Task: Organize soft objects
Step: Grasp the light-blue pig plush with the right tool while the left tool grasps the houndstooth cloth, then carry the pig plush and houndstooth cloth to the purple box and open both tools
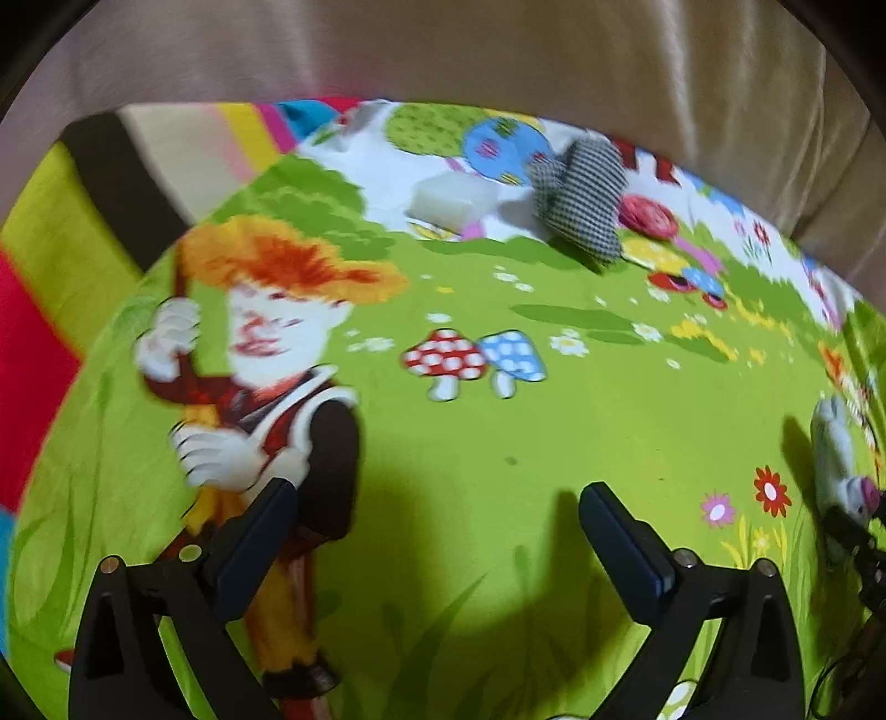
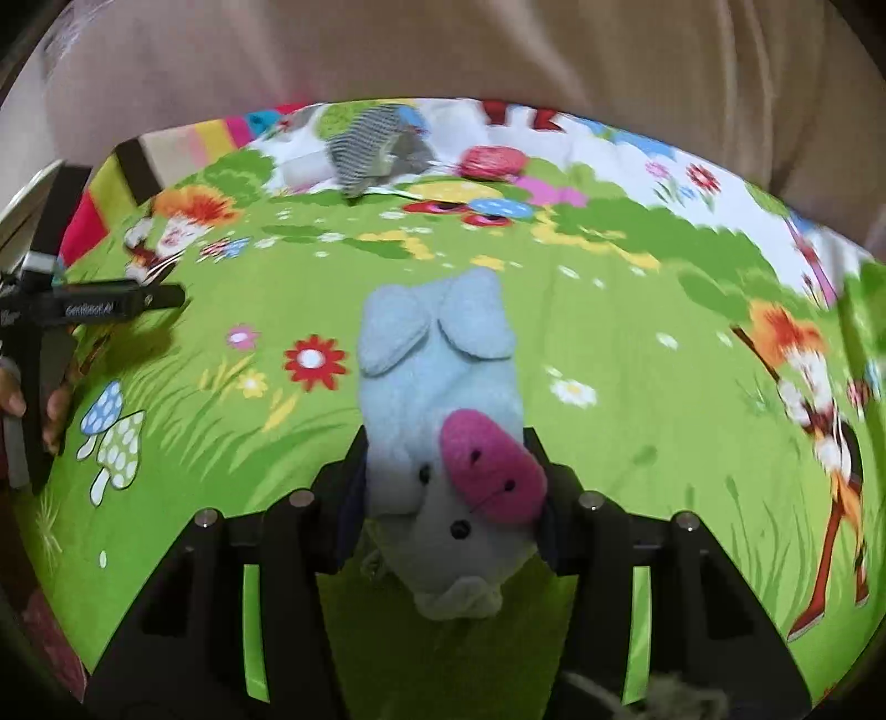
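My right gripper (image 2: 446, 443) is shut on a pale blue plush pig (image 2: 437, 387) with a pink snout, its head between the pads and its body stretched away over the green cartoon sheet (image 2: 637, 360). The same plush shows at the right edge of the left wrist view (image 1: 833, 454). My left gripper (image 1: 437, 498) stands open over the sheet with nothing between its fingers. Far back lie a black-and-white checked fabric pouch (image 1: 578, 199), a white soft block (image 1: 454, 199) to its left and a red round thing (image 1: 648, 216) to its right.
The sheet (image 1: 554, 421) covers a bed, with a striped multicolour cover (image 1: 50, 288) along its left side. Beige fabric (image 1: 498, 50) rises behind the far edge. A hand (image 2: 55, 404) holds the left gripper at the left edge of the right wrist view.
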Demonstrator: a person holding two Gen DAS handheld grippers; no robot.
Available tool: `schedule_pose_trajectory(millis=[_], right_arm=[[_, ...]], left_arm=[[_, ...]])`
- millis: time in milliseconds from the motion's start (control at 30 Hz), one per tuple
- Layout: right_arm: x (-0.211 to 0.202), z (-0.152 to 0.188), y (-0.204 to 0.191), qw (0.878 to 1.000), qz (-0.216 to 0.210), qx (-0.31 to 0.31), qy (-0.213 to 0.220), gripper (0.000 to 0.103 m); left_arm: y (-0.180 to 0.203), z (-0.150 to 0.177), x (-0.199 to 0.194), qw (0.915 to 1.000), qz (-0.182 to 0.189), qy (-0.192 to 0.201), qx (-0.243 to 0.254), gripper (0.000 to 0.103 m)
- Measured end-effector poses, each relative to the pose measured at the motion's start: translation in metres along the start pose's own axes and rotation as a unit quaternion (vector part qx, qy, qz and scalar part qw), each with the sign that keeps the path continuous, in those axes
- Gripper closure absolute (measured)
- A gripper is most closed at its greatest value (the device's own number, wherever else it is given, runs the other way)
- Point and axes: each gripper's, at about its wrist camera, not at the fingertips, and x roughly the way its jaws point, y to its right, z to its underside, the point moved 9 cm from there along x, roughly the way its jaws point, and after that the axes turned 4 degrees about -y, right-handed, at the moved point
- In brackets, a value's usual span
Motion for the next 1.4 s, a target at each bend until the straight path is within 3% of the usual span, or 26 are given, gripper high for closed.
schedule_pose_trajectory(millis=[167, 333, 433, 500, 533, 567, 600, 633, 733, 833, 900, 1000, 1100, 1233, 1400], right_arm=[[0.004, 0.001, 0.001, 1.000, -0.001, 0.005, -0.012, 0.045], [0.004, 0.004, 0.002, 1.000, -0.001, 0.002, -0.012, 0.044], [0.004, 0.003, 0.002, 1.000, -0.004, 0.004, -0.012, 0.044], [0.004, 0.003, 0.002, 1.000, -0.005, 0.005, -0.013, 0.043], [0.005, 0.003, 0.002, 1.000, -0.005, 0.005, -0.013, 0.043], [0.005, 0.003, 0.002, 1.000, -0.005, 0.005, -0.012, 0.043], [0.004, 0.003, 0.002, 1.000, -0.005, 0.005, -0.012, 0.043], [0.004, 0.003, 0.002, 1.000, -0.006, 0.005, -0.012, 0.043], [0.004, 0.002, 0.002, 1.000, -0.008, 0.007, -0.012, 0.043], [0.005, 0.002, 0.002, 1.000, -0.008, 0.007, -0.012, 0.043], [0.004, 0.002, 0.002, 1.000, -0.008, 0.007, -0.012, 0.043], [0.004, 0.002, 0.002, 1.000, -0.008, 0.007, -0.012, 0.043], [0.005, 0.002, 0.002, 1.000, -0.008, 0.008, -0.011, 0.043], [0.005, 0.002, 0.002, 1.000, -0.006, 0.007, -0.011, 0.043], [0.004, 0.002, 0.001, 1.000, -0.004, 0.006, -0.010, 0.044]], left_arm=[[0.043, -0.044, 0.026, 0.9985, 0.042, -0.032, 0.017, 0.000], [0.072, -0.119, 0.073, 0.9975, 0.048, -0.036, -0.038, 0.000], [0.093, -0.164, 0.096, 0.9977, 0.036, -0.036, -0.045, 0.000], [0.100, -0.189, 0.102, 0.9993, -0.002, -0.017, -0.034, 0.001], [0.102, -0.200, 0.104, 0.9993, -0.026, -0.004, -0.025, 0.003], [0.103, -0.203, 0.104, 0.9993, -0.029, 0.002, -0.024, 0.028], [0.105, -0.201, 0.102, 0.9993, -0.019, 0.003, -0.031, 0.066], [0.106, -0.196, 0.101, 0.9992, -0.007, -0.004, -0.038, 0.077], [0.109, -0.157, 0.061, 0.9969, 0.058, 0.025, -0.047, 0.080], [0.099, -0.101, 0.005, 0.9946, 0.084, 0.059, -0.020, 0.080], [0.082, -0.050, -0.039, 0.9938, 0.070, 0.086, 0.012, 0.080], [0.057, 0.001, -0.076, 0.9936, 0.049, 0.094, 0.039, 0.080], [0.025, 0.039, -0.094, 0.9956, 0.022, 0.087, 0.027, 0.080], [-0.006, 0.066, -0.099, 0.9960, 0.020, 0.083, -0.026, 0.079], [0.007, 0.076, -0.106, 0.9960, 0.029, 0.083, -0.011, 0.079]])
